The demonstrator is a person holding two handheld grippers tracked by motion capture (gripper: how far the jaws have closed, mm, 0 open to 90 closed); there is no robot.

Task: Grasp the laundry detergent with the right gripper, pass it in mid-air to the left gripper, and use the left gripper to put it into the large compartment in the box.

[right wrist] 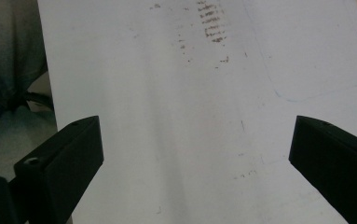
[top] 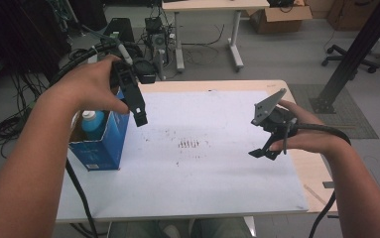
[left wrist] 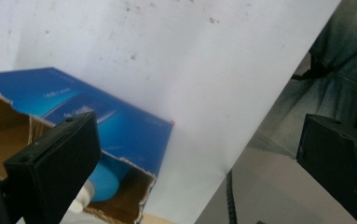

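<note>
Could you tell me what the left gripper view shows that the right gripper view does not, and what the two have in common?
The left gripper view takes in the blue cardboard box with its torn open top, and the blue bottle standing inside it. The right gripper view takes in a cluster of dark smudge marks on the sheet. Both show the white sheet covering the table, part of the person's lap past the table edge, and two black jaws set wide apart with nothing between them.
</note>
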